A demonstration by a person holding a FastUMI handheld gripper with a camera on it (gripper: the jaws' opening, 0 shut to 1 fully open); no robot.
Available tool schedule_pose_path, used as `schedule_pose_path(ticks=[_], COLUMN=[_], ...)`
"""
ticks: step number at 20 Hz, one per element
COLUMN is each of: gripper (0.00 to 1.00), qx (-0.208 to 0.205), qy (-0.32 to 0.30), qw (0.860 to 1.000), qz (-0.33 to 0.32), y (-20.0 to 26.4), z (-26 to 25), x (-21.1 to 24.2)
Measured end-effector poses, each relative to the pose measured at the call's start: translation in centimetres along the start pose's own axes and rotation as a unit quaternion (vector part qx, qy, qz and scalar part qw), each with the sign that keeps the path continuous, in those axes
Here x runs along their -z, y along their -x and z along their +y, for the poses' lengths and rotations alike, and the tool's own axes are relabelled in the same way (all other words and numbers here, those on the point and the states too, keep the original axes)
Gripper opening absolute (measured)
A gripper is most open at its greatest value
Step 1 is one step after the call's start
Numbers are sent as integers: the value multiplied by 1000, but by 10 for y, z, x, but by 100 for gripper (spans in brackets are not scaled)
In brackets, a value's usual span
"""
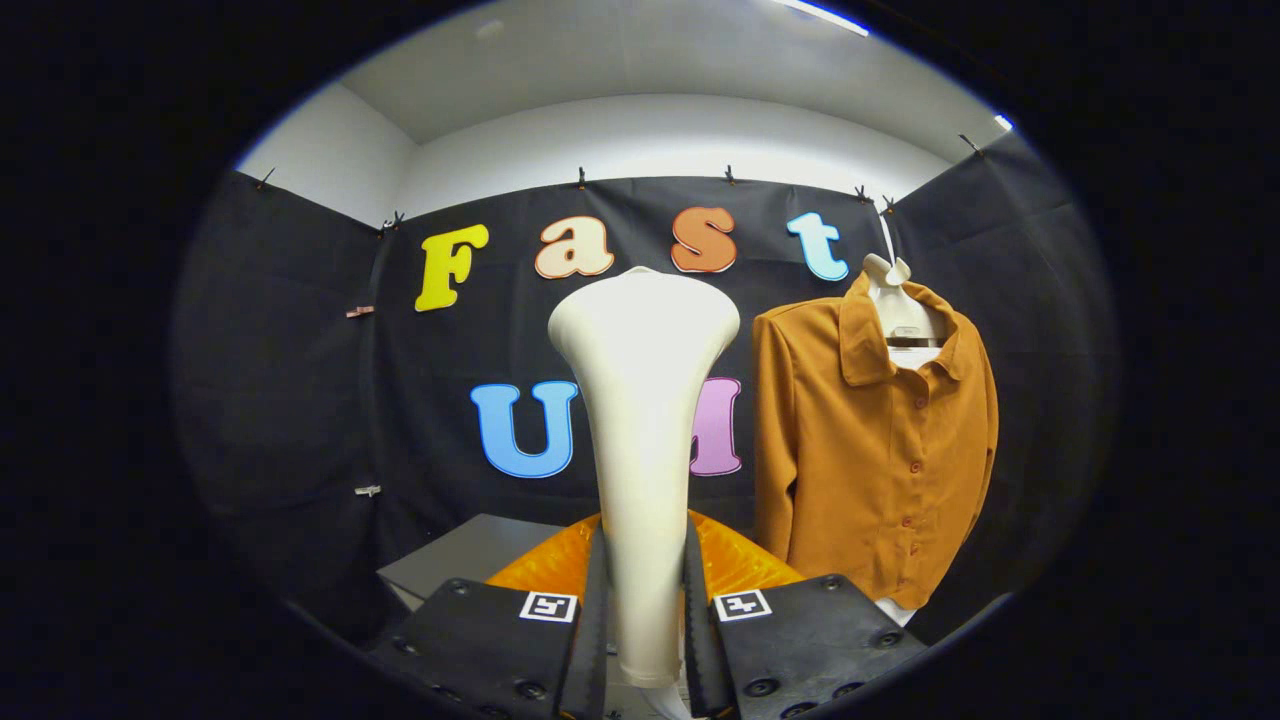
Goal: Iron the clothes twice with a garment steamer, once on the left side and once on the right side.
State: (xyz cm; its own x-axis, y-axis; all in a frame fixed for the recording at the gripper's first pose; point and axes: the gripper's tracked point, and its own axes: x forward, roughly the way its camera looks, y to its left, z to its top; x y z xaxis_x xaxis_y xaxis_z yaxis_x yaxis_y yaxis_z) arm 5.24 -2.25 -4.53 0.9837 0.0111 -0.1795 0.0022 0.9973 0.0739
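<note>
A cream garment steamer point(642, 440) stands upright between my fingers, its wide head rising well above them. My gripper point(645, 620) is shut on the steamer's handle, and both black fingers point(595, 610) press its sides. An orange-brown buttoned shirt point(875, 450) hangs on a white hanger point(897, 300) against the black booth wall, beyond the fingers and to the right of the steamer head. The steamer head is clear of the shirt, with a gap between them.
An orange translucent piece point(735, 560) sits just behind the fingers at the steamer's base. A grey surface point(470, 555) lies low to the left of it. Black cloth walls close the booth on the left, back and right.
</note>
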Motion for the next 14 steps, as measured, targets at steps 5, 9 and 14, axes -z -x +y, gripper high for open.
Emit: schedule_pose_path(ticks=[5, 9, 14], gripper=[35, 35, 35], qx=[-11, -11, -18], qy=[1, 7, 10], qw=[1000, 1000, 1000], qz=[-4, -10, -14], y=[1, 1, 1], z=[19, 19, 23], x=[-6, -12, -17])
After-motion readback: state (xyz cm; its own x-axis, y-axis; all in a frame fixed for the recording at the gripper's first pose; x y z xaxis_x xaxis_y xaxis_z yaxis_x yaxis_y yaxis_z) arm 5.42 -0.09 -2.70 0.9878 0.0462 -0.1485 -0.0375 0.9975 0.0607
